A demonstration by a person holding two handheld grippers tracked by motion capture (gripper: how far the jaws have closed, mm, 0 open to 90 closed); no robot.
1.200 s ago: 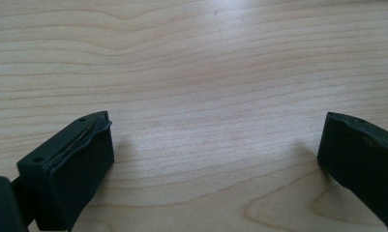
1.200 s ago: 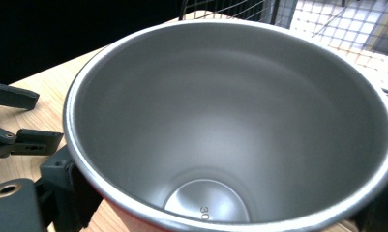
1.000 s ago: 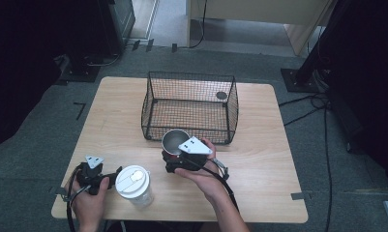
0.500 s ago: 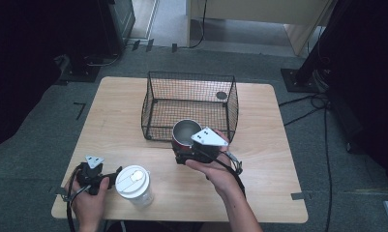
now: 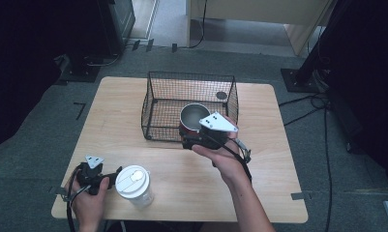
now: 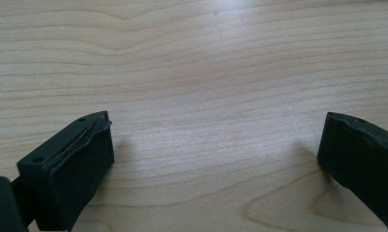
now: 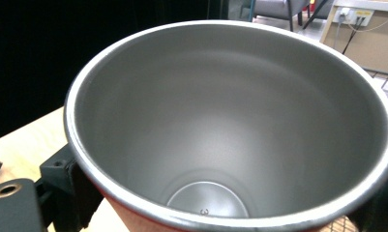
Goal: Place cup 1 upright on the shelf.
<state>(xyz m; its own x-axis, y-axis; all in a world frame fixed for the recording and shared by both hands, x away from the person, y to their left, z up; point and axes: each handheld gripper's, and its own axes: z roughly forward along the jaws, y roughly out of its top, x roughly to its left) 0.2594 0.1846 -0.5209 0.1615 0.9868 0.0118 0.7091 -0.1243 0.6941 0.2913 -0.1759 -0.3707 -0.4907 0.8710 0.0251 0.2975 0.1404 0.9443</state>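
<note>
While the left gripper (image 5: 107,177) rests on the table (image 5: 278,193) at the near left corner, its jaws stand wide apart with bare wood between them, as the left gripper view shows (image 6: 216,159). The left hand (image 5: 87,200) wraps its body, and a cable loops from it toward the table's edge. Just to the right of this gripper, almost touching its jaws, stands a white cup (image 5: 133,184) with a flat white lid.

Farther in and to the right of the cup, the right hand (image 5: 223,157) holds the right gripper (image 5: 194,141) raised above the table, grey plate on top. Its jaws are clamped on a mug (image 5: 194,120), red outside and steel inside, gripping it low on the sides. In the right gripper view the mug (image 7: 230,121) is empty, its mouth open toward the camera, the jaws dark at either side of the body.

Seen from above, the mug hangs at the near right part of a black wire basket (image 5: 157,104), over its front wall. A small dark round thing (image 5: 221,95) lies in the basket's far right corner; what it is cannot be told.
</note>
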